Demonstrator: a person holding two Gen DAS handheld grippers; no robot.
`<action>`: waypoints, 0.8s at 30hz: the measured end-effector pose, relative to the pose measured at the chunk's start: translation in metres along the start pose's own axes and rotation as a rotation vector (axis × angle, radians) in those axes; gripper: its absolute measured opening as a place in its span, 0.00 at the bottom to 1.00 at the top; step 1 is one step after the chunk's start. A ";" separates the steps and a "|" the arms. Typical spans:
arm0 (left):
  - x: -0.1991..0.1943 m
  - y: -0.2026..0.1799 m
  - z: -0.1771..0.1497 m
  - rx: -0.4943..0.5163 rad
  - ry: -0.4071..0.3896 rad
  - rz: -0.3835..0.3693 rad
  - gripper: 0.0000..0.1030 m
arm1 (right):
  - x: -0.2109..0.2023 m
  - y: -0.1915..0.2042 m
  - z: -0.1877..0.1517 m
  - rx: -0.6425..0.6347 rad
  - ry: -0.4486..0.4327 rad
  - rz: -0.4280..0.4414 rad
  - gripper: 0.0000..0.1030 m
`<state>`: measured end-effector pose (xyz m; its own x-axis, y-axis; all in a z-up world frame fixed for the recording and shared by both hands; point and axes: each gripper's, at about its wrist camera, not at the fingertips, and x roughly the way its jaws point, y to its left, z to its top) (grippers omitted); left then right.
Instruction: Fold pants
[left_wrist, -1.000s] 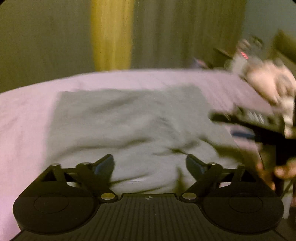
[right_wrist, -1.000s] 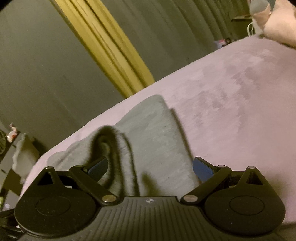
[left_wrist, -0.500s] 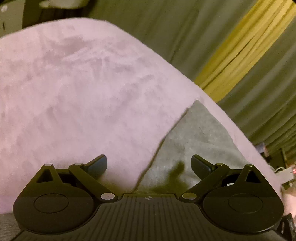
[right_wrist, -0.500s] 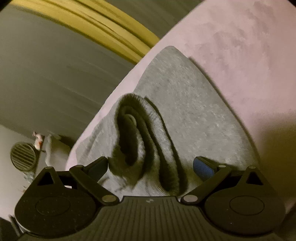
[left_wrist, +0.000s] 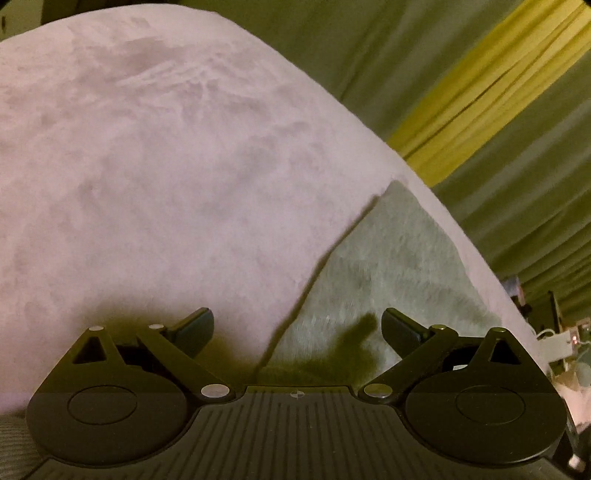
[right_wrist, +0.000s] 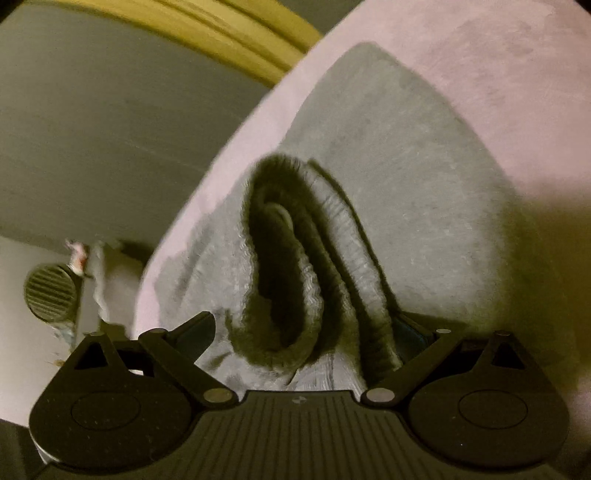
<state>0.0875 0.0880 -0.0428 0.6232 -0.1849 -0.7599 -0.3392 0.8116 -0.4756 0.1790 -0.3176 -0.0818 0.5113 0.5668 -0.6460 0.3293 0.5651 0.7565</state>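
Grey folded pants (left_wrist: 399, 266) lie flat on a pink plush bed cover (left_wrist: 166, 166). My left gripper (left_wrist: 297, 326) is open and empty, low over the left edge of the pants, with one finger over the bed and one over the cloth. In the right wrist view the pants (right_wrist: 399, 155) show a ribbed waistband (right_wrist: 295, 266) bunched up in a raised loop. My right gripper (right_wrist: 306, 328) is open, its fingers on either side of that loop; the right fingertip is partly hidden by cloth.
Olive and yellow curtains (left_wrist: 480, 92) hang behind the bed. The bed edge (right_wrist: 207, 206) runs close to the left of the pants, with a round vented object (right_wrist: 50, 293) on the floor beyond. Clutter and cables (left_wrist: 561, 339) sit at the far right.
My left gripper swung from facing across the pants to their left edge, then held still. My right gripper moved in closer on the bunched waistband, which now fills the gap between its fingers.
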 end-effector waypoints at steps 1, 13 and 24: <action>0.000 0.000 0.000 0.000 0.003 0.001 0.97 | 0.005 0.002 0.001 0.000 0.005 -0.011 0.96; 0.004 0.006 0.001 -0.048 0.033 -0.006 0.97 | 0.006 0.010 -0.011 0.007 -0.074 0.052 0.64; 0.003 0.017 0.002 -0.134 0.033 -0.009 0.97 | -0.026 0.087 -0.008 -0.060 -0.224 0.138 0.37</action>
<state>0.0846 0.1022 -0.0523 0.6037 -0.2121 -0.7685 -0.4262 0.7287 -0.5360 0.1881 -0.2788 0.0000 0.7134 0.4976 -0.4935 0.2005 0.5299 0.8241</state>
